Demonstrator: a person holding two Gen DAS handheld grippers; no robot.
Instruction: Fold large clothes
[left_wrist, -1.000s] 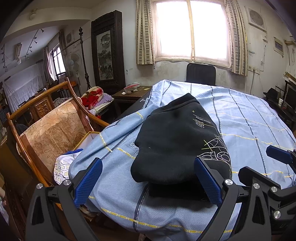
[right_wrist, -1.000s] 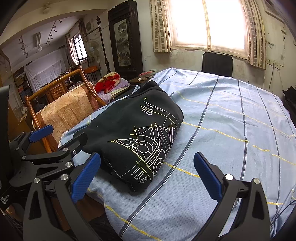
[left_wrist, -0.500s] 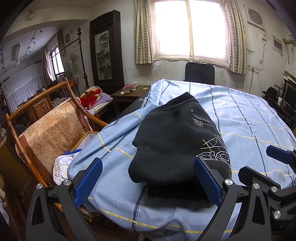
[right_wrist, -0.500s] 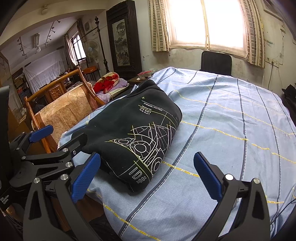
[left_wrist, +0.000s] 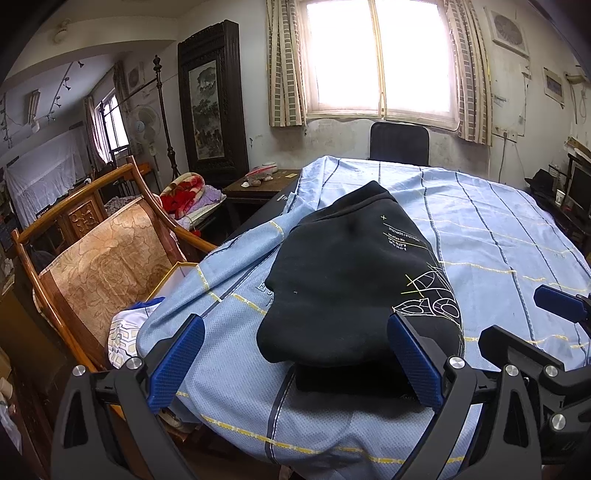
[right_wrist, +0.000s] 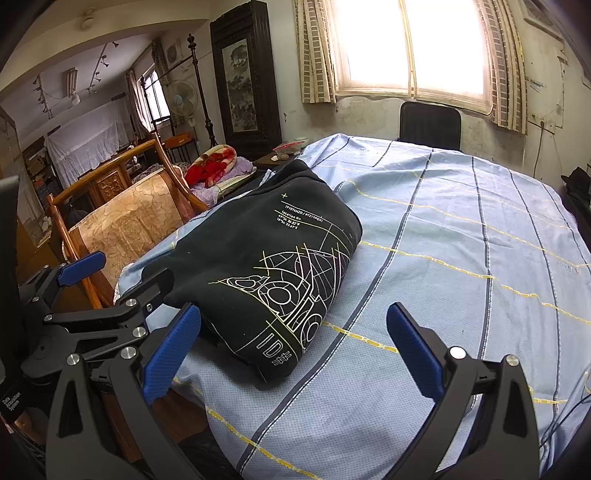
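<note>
A folded black garment with a yellow-and-white line graphic lies on the counter, which is covered by a light blue cloth with dark and yellow stripes. The garment sits near the counter's near-left edge, a thinner dark layer showing beneath its near end.

The left tongs stand wide apart just in front of the garment's near end, holding nothing; the blue pads do not touch the fabric. The right tongs also stand wide and empty, over the blue cloth at the garment's near right corner. The two tools are close side by side, each visible at the edge of the other's view.

A wooden chair with a patterned back stands just beside the counter's left edge. A dark office chair stands at the far end under the window.
</note>
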